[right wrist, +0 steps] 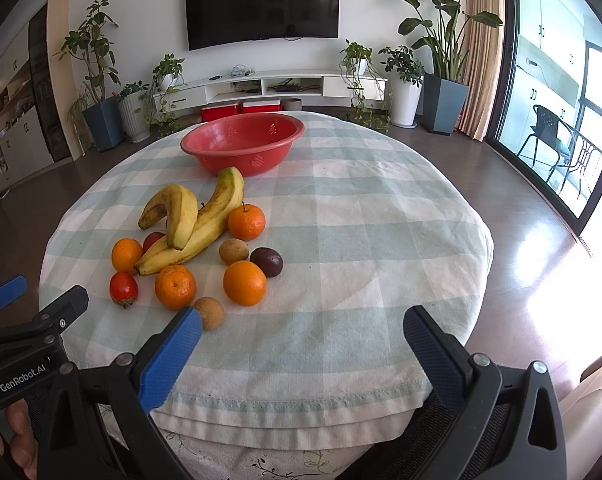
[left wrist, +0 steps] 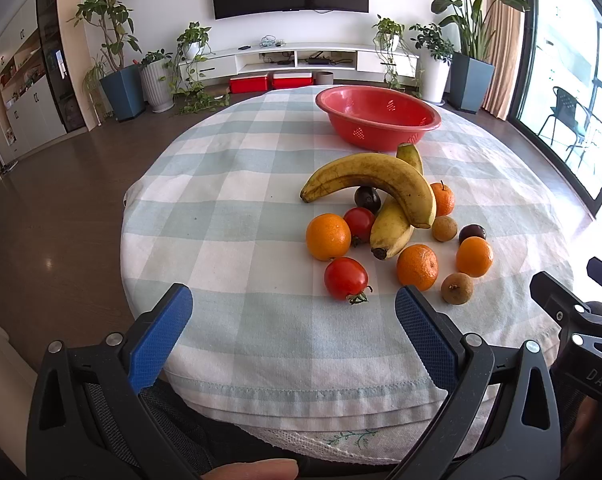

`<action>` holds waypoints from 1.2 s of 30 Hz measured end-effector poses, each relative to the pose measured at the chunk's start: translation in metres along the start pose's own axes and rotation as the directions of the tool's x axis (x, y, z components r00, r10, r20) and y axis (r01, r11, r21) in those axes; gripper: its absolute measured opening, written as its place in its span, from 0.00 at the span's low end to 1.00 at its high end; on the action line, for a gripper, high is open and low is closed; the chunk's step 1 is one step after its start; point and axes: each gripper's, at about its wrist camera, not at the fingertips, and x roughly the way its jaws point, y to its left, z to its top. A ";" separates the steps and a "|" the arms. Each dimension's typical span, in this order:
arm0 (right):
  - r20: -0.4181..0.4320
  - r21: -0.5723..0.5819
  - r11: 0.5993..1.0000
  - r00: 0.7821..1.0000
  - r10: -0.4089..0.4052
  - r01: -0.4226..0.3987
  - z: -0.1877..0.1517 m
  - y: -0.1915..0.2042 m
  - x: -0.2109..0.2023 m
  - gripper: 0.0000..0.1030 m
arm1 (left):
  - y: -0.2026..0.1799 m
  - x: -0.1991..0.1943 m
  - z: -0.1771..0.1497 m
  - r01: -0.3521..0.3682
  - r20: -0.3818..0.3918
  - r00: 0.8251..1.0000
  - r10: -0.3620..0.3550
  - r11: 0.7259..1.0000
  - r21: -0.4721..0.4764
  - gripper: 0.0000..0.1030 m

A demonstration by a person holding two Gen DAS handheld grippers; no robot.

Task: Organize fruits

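A pile of fruit lies on the checked tablecloth (left wrist: 241,240): two crossed bananas (left wrist: 377,184) (right wrist: 197,220), several oranges (left wrist: 328,237) (right wrist: 245,283), two tomatoes (left wrist: 345,278) (right wrist: 123,288), brown longans (left wrist: 456,288) (right wrist: 209,312) and dark passion fruits (left wrist: 472,233) (right wrist: 266,261). A red colander bowl (left wrist: 377,114) (right wrist: 243,142) stands empty behind the pile. My left gripper (left wrist: 293,300) is open and empty, just short of the near tomato. My right gripper (right wrist: 303,326) is open and empty, to the right of the pile near the table's front edge.
The round table drops off to a dark wood floor on all sides. Potted plants (right wrist: 103,120), a white TV cabinet (right wrist: 277,86) and red boxes (right wrist: 241,109) line the far wall. A glass door (right wrist: 561,92) is at the right.
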 end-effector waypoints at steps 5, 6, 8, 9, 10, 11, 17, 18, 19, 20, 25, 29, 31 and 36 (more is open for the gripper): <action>0.000 0.000 1.000 1.000 -0.001 0.001 0.000 0.000 0.000 1.00 | 0.000 0.000 0.000 -0.001 0.000 1.000 0.001 1.000 0.000 1.00; 0.001 0.000 1.000 1.000 -0.001 0.001 0.000 0.000 0.000 1.00 | 0.000 0.000 0.000 0.000 0.000 1.000 0.000 1.000 -0.001 1.00; -0.001 0.001 1.000 1.000 0.000 0.000 0.000 0.000 0.000 1.00 | 0.000 0.000 0.000 -0.001 0.000 1.000 0.001 1.000 -0.001 1.00; -0.001 0.001 1.000 1.000 0.000 0.000 0.000 0.000 0.000 1.00 | 0.000 0.000 0.000 -0.001 -0.001 1.000 0.001 1.000 0.000 1.00; -0.001 0.000 1.000 1.000 0.000 0.000 0.000 0.001 0.000 1.00 | 0.000 0.000 0.000 0.000 -0.001 1.000 0.000 1.000 0.000 1.00; -0.001 0.000 1.000 1.000 0.000 0.000 0.000 0.001 0.000 1.00 | 0.000 0.000 0.000 -0.001 -0.001 1.000 0.001 1.000 0.000 1.00; 0.000 0.001 1.000 1.000 -0.001 0.001 0.000 0.001 0.000 1.00 | 0.000 0.000 0.000 0.000 -0.001 1.000 0.000 1.000 0.000 1.00; 0.000 0.001 1.000 1.000 0.000 0.000 0.000 0.001 0.000 1.00 | 0.000 0.000 0.000 0.000 -0.002 1.000 0.000 1.000 0.000 1.00; -0.001 0.001 1.000 1.000 -0.001 0.001 0.000 0.001 0.000 1.00 | 0.000 0.000 0.000 0.000 -0.002 1.000 0.000 1.000 0.000 1.00; -0.002 0.001 1.000 1.000 -0.001 0.001 0.000 0.001 0.000 1.00 | 0.000 0.000 0.000 0.000 -0.001 1.000 0.000 1.000 0.000 1.00; -0.001 0.000 1.000 1.000 0.000 0.000 0.000 0.001 0.000 1.00 | 0.000 0.000 0.000 -0.001 -0.002 1.000 0.001 1.000 0.000 1.00; -0.002 0.001 1.000 1.000 -0.001 0.001 0.000 0.001 0.000 1.00 | 0.000 0.000 0.000 -0.002 -0.002 1.000 0.002 1.000 0.000 1.00; -0.002 0.001 1.000 1.000 -0.001 0.001 0.000 0.001 0.000 1.00 | -0.004 0.001 -0.005 -0.001 -0.004 1.000 0.001 1.000 0.000 1.00; -0.003 0.001 1.000 1.000 -0.001 0.001 0.000 0.001 0.000 1.00 | -0.004 0.001 -0.006 -0.001 -0.003 1.000 0.001 1.000 0.000 1.00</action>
